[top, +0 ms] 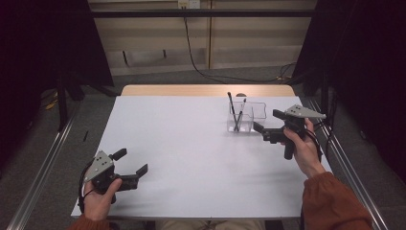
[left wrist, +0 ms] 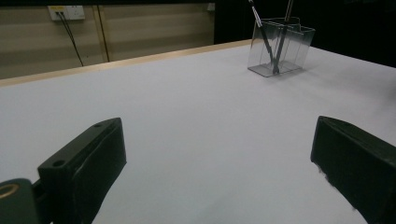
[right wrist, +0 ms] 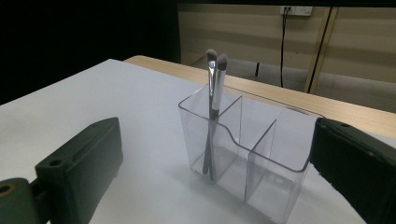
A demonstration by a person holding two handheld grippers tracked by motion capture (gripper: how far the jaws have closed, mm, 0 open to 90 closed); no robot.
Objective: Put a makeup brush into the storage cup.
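Organizer [top: 246,117], clear plastic with compartments, stands upper right of centre on white bench [top: 191,153]; two makeup brushes [right wrist: 214,107] upright in one compartment. Wood bench edge, beige wall, wall socket [left wrist: 65,11] behind; dark surround. Right gripper [top: 269,125] just right of organizer, jaws spread, apart from it. Left gripper [top: 130,162] lower left, jaws spread, well apart.

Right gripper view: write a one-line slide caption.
Open right gripper faces a clear organiser holding two brushes.
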